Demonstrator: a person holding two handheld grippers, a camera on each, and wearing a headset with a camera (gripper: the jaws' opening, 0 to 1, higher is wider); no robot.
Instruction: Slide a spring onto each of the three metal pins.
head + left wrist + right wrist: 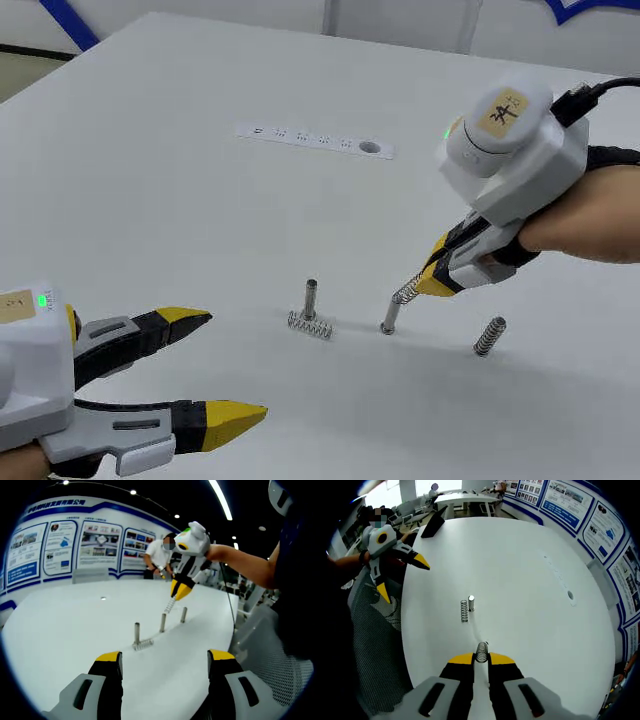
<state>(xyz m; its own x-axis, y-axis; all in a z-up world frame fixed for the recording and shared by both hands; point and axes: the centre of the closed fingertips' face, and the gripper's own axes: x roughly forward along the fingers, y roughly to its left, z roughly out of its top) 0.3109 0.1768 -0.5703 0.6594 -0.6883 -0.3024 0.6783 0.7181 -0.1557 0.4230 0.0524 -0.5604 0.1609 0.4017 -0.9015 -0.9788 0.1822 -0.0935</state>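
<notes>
— Pinching a spring (406, 291) in the right gripper (432, 283), centre-right of frame, at the tip of the middle pin (390, 318). Holding the left gripper (237, 363) spread, lower left.
— Any risk?
— Likely: pushing down off-axis could snag the coil, tip the pin, or flick the spring across the table (150, 180).

The left gripper (233, 363) is cut off by the bottom edge.
</notes>
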